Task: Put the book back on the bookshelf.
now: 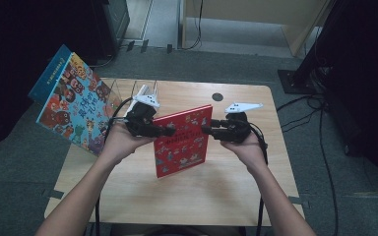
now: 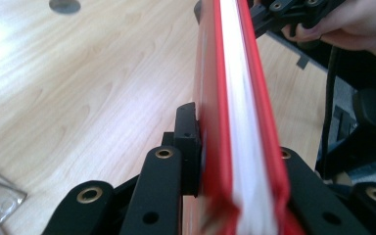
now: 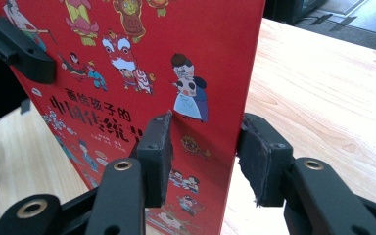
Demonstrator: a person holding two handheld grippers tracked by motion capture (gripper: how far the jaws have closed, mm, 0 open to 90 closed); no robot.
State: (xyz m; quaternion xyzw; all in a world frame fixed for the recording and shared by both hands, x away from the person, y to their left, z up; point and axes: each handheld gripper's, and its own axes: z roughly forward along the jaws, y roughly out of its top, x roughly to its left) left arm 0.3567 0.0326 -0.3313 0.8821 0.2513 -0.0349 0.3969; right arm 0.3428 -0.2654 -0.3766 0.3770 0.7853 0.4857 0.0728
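Left tool (image 1: 163, 131) clamped on red book (image 1: 183, 140), holding it upright at counter (image 1: 128, 196) centre. Right tool (image 1: 209, 129), jaws apart astride book's 3 o'clock edge, probably taking over.

A book (image 1: 182, 141) stands on the table (image 1: 236, 182) between both grippers.
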